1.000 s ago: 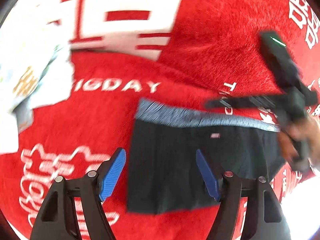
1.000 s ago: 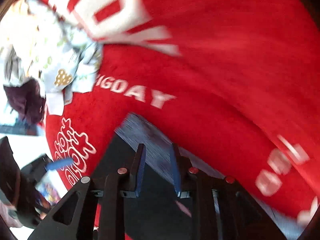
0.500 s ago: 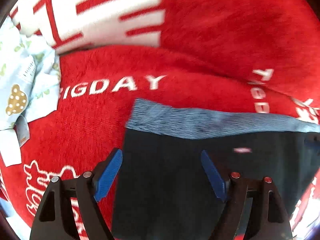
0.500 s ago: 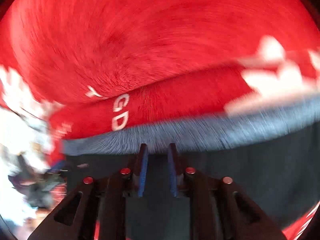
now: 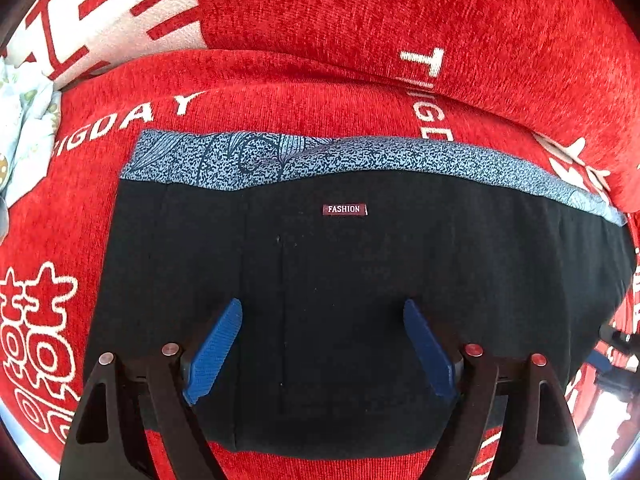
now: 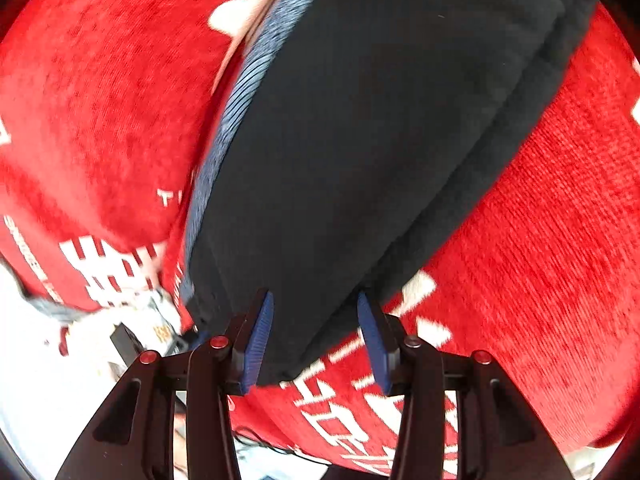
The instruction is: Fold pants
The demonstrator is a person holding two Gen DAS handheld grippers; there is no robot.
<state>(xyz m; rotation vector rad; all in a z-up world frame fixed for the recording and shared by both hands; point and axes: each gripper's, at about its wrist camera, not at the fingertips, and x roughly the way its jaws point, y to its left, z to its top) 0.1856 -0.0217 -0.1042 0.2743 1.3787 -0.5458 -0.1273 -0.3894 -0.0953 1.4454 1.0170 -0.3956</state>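
Note:
The black pants (image 5: pixel 360 272), with a blue patterned waistband (image 5: pixel 280 156) and a small "FASHION" label (image 5: pixel 344 209), lie folded into a flat rectangle on the red sofa cover (image 5: pixel 320 92). My left gripper (image 5: pixel 322 316) is open and hovers over the near part of the pants. In the right wrist view the pants (image 6: pixel 380 128) are a thick folded stack. My right gripper (image 6: pixel 316 304) is open at the stack's near corner, with one blue finger (image 6: pixel 256 344) on either side of the corner.
A red backrest cushion (image 5: pixel 440 12) with white lettering rises behind the pants. Pale printed clothes (image 5: pixel 24 128) lie at the far left. Pale floor with a dark object and cables (image 6: pixel 100 340) lies beyond the sofa edge.
My right gripper has opened and swung round to the pants' corner. My left gripper has moved right and closer over the pants, still open.

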